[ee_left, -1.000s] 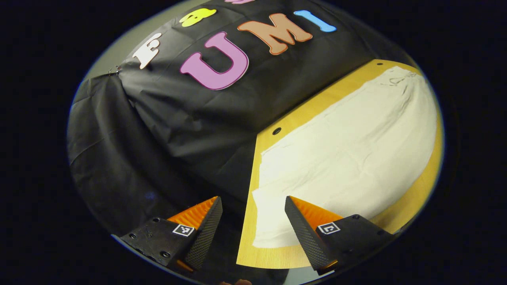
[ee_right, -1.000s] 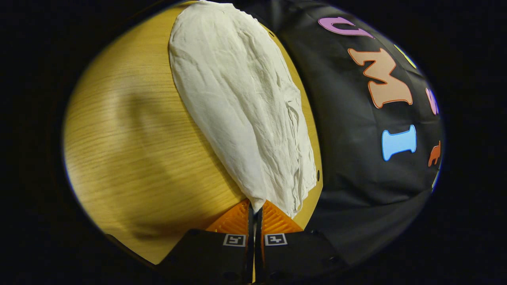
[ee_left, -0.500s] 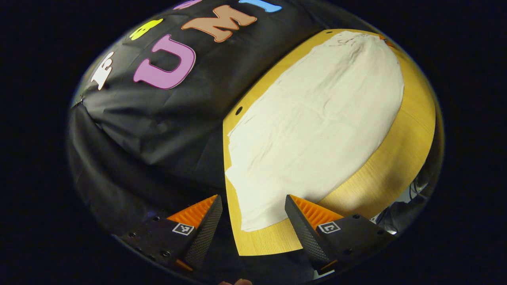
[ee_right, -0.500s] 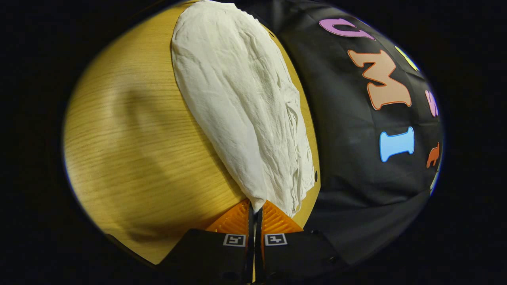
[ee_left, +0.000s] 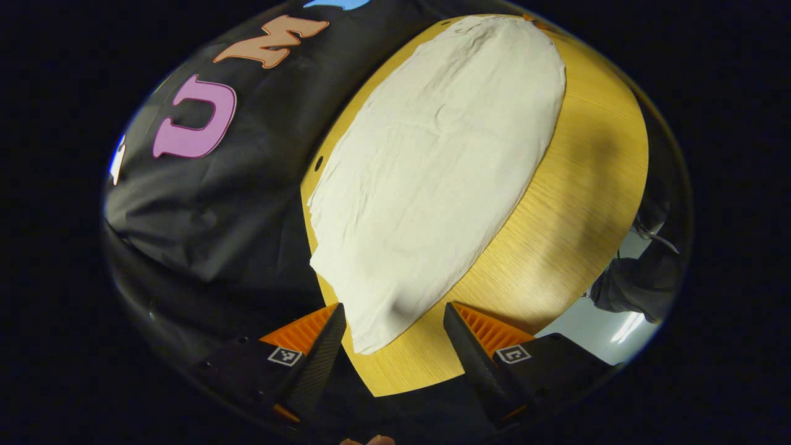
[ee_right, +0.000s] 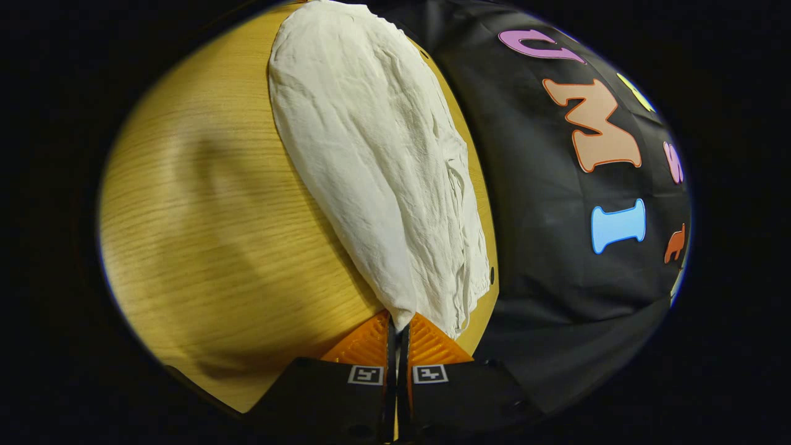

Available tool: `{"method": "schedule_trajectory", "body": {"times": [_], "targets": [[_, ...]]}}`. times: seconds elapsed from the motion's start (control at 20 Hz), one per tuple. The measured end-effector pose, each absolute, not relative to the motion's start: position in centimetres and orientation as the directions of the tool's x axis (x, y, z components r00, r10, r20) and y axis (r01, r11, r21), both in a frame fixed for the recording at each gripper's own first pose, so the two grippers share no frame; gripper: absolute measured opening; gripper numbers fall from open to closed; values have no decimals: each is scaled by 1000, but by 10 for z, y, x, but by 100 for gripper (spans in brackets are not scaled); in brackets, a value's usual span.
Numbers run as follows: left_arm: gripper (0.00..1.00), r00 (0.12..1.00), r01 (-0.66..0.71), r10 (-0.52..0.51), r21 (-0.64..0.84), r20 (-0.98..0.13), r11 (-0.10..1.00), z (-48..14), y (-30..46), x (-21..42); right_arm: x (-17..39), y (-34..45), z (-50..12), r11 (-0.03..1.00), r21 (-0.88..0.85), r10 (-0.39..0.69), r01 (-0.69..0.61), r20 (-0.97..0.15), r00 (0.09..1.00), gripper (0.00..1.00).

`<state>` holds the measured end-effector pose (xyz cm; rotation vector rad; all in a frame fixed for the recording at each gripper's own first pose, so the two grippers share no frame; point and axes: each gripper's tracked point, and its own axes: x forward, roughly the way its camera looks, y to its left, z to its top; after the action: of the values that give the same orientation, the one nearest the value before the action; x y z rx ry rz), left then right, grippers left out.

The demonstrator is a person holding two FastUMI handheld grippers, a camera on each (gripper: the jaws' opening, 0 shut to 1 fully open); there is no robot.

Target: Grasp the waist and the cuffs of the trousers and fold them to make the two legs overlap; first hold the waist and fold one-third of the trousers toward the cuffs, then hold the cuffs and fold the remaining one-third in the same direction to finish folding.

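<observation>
Wooden table (ee_left: 575, 204): white trousers (ee_left: 432, 179) lie long, legs overlapped, thirds unfolded. Right gripper (ee_right: 398, 330) clamps one end; left gripper (ee_left: 395, 324) gapes at the other

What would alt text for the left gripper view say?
Pale trousers lie flat along a wooden table, with the open left gripper poised at their near end, one finger either side. Black cloth hangs behind the table.
</observation>
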<state>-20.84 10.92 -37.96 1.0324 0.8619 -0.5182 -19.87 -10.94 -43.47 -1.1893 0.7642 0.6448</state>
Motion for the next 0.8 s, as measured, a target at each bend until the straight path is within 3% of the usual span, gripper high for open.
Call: {"method": "schedule_trajectory", "body": {"times": [0.55,0.65,0.8], "targets": [[87,563,790,-1,537,-827,296,-395,103,-181,-197,-110,-434,263,-586,31,-766,-789,614,3],[81,547,807,-7,525,-837,271,-399,101,-179,-197,-110,-434,264,-589,28,-763,-787,617,3],[60,533,819,-2,515,-846,255,-402,99,-182,-197,-111,-435,264,-588,29,-765,-788,615,3]]}}
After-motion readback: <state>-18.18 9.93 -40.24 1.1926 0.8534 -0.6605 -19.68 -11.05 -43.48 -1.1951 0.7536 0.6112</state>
